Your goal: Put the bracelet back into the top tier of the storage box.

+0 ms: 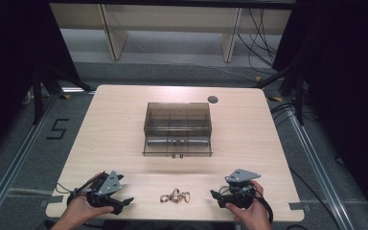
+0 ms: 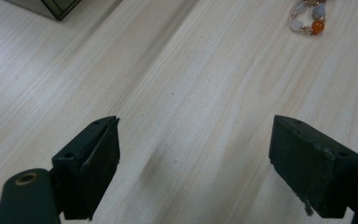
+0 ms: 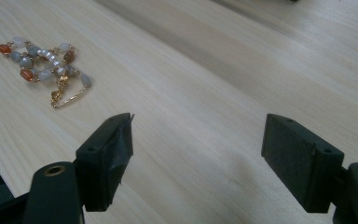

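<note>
At the lower left of the high view, the left claw (image 1: pixel 124 202) rests on the near edge of the table (image 1: pixel 110 124), held in the person's left hand (image 1: pixel 84 208) and pointing toward the middle of the frame. In the left gripper view its jaws stand well apart with nothing but bare wood between them, and a few orange and pale beads show at the upper right corner.

Just right of it, at the bottom centre of the high view, lies the beaded bracelet (image 1: pixel 175 196), bunched in a small heap between the two claws and touching neither. Above it, at the centre of the frame, stands a smoky clear plastic box (image 1: pixel 177 128) with compartments.

At the lower right, the right claw (image 1: pixel 214 195) is held in the right hand (image 1: pixel 254 211) and points left at the bracelet. In the right gripper view its jaws are spread wide over bare wood, with the bracelet (image 3: pixel 44 65) at the upper left, well clear of them.
</note>
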The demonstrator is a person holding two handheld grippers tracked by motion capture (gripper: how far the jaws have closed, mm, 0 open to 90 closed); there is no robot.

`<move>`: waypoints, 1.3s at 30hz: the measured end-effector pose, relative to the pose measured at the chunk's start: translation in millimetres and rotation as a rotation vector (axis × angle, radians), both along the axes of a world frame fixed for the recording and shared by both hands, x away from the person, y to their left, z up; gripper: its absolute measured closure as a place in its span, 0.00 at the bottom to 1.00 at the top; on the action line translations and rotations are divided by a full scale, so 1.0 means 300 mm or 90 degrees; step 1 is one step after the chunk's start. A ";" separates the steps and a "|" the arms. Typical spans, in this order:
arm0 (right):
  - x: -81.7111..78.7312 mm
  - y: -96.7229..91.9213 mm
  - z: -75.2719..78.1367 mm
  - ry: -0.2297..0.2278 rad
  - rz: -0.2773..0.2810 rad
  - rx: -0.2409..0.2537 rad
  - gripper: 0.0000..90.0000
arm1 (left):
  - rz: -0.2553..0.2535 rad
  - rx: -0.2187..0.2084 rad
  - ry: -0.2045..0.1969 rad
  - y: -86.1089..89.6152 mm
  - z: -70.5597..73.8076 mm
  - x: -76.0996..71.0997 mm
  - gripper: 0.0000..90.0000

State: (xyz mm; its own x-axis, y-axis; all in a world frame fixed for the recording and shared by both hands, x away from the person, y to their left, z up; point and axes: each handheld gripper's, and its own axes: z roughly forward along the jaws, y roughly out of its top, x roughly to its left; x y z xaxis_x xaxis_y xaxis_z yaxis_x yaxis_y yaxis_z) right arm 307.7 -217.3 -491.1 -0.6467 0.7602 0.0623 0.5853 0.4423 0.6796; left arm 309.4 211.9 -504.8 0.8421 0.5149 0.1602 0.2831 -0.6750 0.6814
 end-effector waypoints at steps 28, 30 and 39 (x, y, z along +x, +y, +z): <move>0.040 0.278 0.101 0.034 0.210 -0.159 0.25 | 0.003 0.000 0.016 -0.003 -0.005 0.012 0.18; 0.048 0.302 0.103 0.037 0.226 -0.167 0.25 | 0.005 0.003 0.012 -0.002 -0.004 0.012 0.18; 0.065 0.417 0.091 0.062 0.286 -0.206 0.27 | 0.004 0.004 0.007 0.000 -0.002 0.009 0.18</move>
State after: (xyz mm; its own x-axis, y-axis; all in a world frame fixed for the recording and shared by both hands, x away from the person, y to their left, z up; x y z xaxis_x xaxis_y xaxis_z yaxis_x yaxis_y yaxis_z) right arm 327.3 -92.3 -463.8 -0.9141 0.4021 -0.0523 0.3452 0.8395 0.4195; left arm 312.0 211.9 -505.3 0.8403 0.5198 0.1538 0.2956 -0.6772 0.6738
